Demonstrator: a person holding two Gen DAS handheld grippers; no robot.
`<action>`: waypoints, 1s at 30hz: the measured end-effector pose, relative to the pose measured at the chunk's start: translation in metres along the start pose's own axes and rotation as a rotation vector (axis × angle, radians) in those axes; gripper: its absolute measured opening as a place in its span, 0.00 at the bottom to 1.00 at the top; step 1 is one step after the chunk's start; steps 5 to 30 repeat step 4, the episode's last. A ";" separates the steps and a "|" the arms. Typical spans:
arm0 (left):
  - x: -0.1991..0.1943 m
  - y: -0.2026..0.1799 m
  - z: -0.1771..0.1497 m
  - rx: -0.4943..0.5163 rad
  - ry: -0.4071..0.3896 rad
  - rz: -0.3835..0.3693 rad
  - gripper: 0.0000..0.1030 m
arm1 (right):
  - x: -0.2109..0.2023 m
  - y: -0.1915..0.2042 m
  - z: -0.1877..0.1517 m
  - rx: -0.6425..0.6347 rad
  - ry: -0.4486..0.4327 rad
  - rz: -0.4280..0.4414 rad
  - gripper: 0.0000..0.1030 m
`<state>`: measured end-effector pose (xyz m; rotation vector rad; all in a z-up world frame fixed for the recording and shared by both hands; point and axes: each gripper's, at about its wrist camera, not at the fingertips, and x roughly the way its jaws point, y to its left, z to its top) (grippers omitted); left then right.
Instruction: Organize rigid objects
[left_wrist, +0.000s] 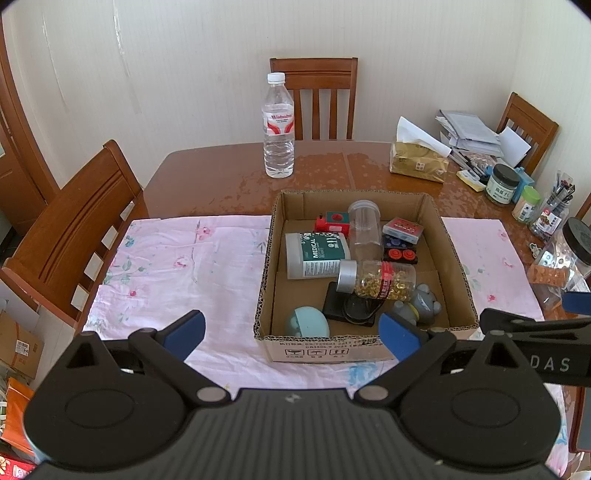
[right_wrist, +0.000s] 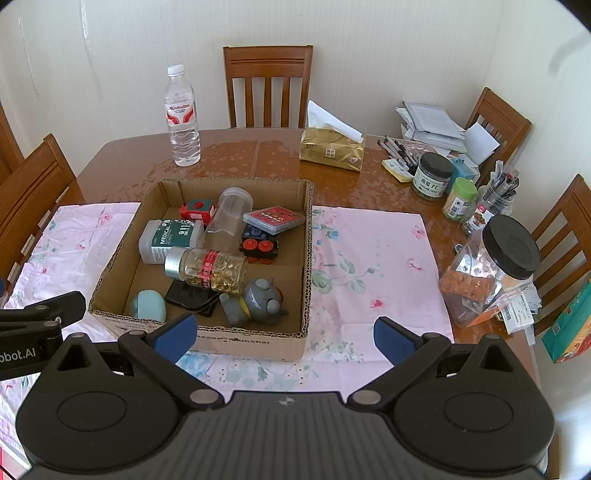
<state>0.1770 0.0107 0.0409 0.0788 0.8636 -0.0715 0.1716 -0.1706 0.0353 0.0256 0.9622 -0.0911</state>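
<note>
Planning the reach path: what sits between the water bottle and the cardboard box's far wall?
Nothing. In both wrist views the stretch from the water bottle to the cardboard box is bare glossy table; the tissue pack sits off to the right.

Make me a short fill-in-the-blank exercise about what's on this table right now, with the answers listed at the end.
1. The capsule bottle with the silver cap lies on its ____ inside the cardboard box.
2. The water bottle stands upright ____ the box, on the bare wooden table.
3. Both the left gripper and the right gripper have their jaws ____.
4. The grey toy sits in the box corner nearest the ____ gripper.

Missing words: side; outside; open; right
</note>
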 end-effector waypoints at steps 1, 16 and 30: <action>0.000 0.000 0.000 -0.001 -0.001 0.000 0.97 | 0.000 0.000 0.000 0.001 0.000 0.000 1.00; 0.000 0.000 0.000 0.000 0.000 0.001 0.97 | 0.000 0.000 0.000 0.001 0.001 -0.001 1.00; 0.000 0.000 0.000 0.000 0.000 0.001 0.97 | 0.000 0.000 0.000 0.001 0.001 -0.001 1.00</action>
